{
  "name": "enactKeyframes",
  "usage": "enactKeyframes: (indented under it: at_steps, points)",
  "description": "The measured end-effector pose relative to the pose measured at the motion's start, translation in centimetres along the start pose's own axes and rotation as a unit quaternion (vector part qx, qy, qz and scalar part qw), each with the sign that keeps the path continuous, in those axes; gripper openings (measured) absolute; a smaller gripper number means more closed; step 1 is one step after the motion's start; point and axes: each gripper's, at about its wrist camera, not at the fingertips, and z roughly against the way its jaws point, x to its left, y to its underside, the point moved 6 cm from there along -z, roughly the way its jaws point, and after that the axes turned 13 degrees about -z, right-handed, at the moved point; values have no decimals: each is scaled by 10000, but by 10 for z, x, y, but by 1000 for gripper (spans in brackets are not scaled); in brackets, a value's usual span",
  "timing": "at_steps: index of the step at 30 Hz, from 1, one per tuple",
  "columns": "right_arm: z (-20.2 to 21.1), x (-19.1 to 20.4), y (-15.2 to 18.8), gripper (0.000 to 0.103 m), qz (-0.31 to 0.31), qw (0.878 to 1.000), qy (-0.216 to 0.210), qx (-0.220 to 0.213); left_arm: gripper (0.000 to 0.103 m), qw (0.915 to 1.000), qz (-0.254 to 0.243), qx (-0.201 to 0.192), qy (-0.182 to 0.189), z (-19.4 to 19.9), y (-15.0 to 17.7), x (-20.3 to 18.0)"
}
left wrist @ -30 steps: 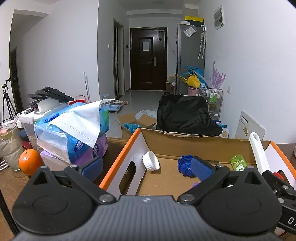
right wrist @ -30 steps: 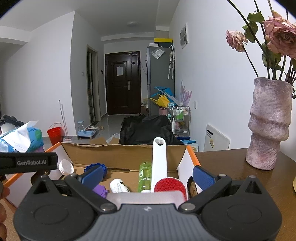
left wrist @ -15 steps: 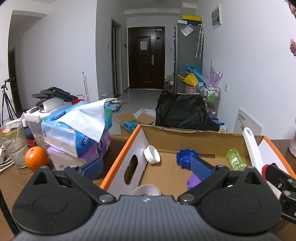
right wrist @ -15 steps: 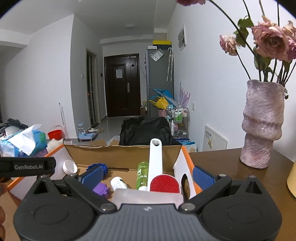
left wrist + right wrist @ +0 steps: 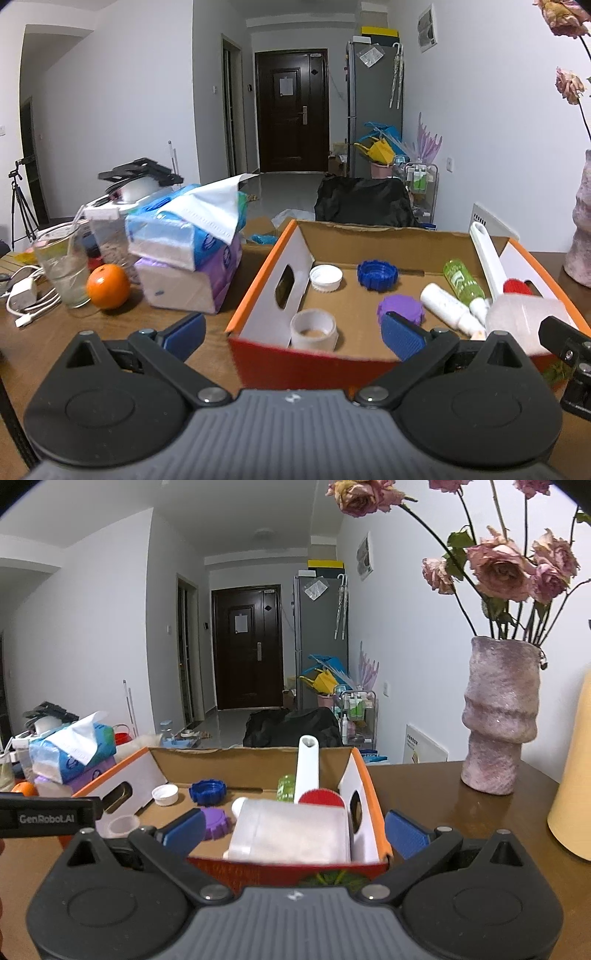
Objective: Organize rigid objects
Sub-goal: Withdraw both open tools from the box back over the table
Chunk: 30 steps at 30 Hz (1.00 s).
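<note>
Both grippers are sitting further back from the cardboard box (image 5: 373,363) than a second ago, so its near orange wall and whole floor are now showing in both views.

Left to right, left wrist view: a glass (image 5: 66,273) is standing on the tabletop (image 5: 48,347), an orange (image 5: 108,281) just beside it, then stacked tissue packs (image 5: 184,254). Left gripper (image 5: 293,334) is hovering over the tabletop before the box's near left corner, jaws spread wide, nothing between them.

Inside the box: a clear tape roll (image 5: 313,328) is lying at the near left corner, a white cap (image 5: 325,277) further back, a blue lid (image 5: 377,275) beside it, a purple lid (image 5: 400,309) nearer the middle. A white bottle (image 5: 448,308) and a green bottle (image 5: 463,282) are lying side by side, touching. A white-handled red brush (image 5: 489,256) is leaning against the far right corner. A translucent white container (image 5: 524,325) is sitting at the near right corner.

Right wrist view: right gripper (image 5: 295,832) is hanging just before the box's near wall, jaws released and wide, gripping nothing; the container is lying beyond them inside the box. A pink vase (image 5: 498,720) of dried roses is standing well to the right.
</note>
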Motion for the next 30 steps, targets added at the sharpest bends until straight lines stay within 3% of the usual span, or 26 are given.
enactKeyframes:
  at_steps: [19, 30]
  points:
    - [89, -2, 28, 103, 8, 10000, 6, -28, 103, 10000, -62, -20, 17, 86, 46, 8]
    - [161, -3, 49, 103, 61, 9999, -101, -88, 103, 9999, -144, -82, 29, 148, 76, 11]
